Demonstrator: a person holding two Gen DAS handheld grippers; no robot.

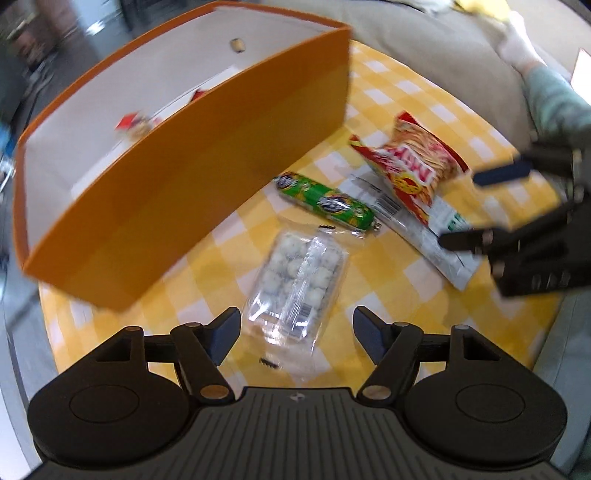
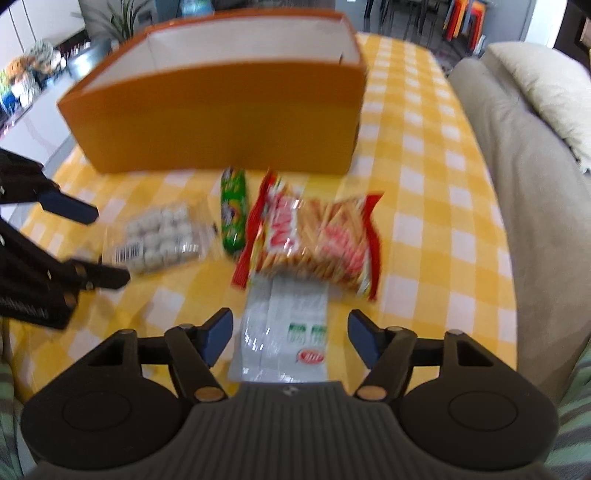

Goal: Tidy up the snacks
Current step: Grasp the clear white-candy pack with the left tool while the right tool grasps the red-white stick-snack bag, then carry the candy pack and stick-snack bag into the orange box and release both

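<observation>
Nearest, the left gripper [image 1: 297,334] is held wide open and empty above a clear pack of white sweets [image 1: 297,275]; the right gripper [image 2: 290,338] is likewise spread over a white packet [image 2: 284,332]. Beyond, a green roll [image 2: 233,210] and red cracker bag [image 2: 314,236] are laid on the yellow checked tablecloth [image 2: 424,206]. Farthest, an orange box [image 2: 221,114] is seen standing open.

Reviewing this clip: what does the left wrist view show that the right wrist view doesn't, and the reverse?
Left wrist only: the floor of the orange box, with red-wrapped snacks already inside. Right wrist only: a potted plant and coloured stools in the room behind. Both: the green roll, clear tray of white balls, red cracker bag, white packet and checked tablecloth.
</observation>
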